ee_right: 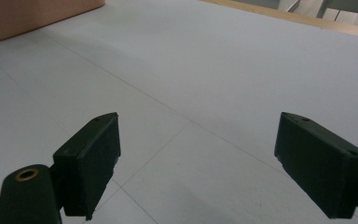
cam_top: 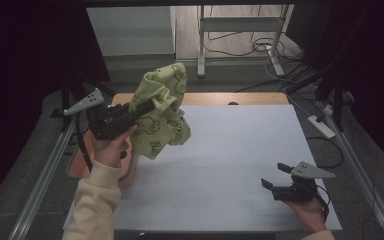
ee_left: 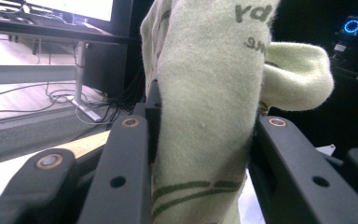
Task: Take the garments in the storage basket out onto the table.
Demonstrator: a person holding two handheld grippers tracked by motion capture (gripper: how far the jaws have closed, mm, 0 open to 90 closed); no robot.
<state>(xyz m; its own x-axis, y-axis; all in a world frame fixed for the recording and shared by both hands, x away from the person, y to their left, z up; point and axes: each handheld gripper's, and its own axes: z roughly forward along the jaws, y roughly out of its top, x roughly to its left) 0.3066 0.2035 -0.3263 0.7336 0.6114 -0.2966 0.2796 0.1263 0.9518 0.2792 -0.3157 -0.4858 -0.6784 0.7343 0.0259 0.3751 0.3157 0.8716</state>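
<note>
Left tongs (cam_top: 147, 107) clamped on a bunched light-green cloth (cam_top: 161, 112), dark cartoon print on it. In the left gripper view the fabric (ee_left: 205, 116) fills the gap between the two black jaws, both pressing into it, so the grip looks solid. Cloth is up in the air above the far-left part of the white surface (cam_top: 230, 150); lower folds hang free, not touching the surface as far as I can tell.

Right tongs (cam_top: 275, 176) wide apart, nothing between them. They sit low over the near-right part of the surface, well apart from the cloth. Right gripper view: open jaws over bare white surface (ee_right: 205, 84), with an edge of something orange-tan (ee_right: 37, 16) at top left.

Status, my read: pickup is done, cloth is lifted and held one-handed in a crumpled wad. Nothing spread, folded or laid out yet. Left to do is probably bring it over the middle, get the right tongs on a free edge or corner, then open it up or set it down. Early stage.
</note>
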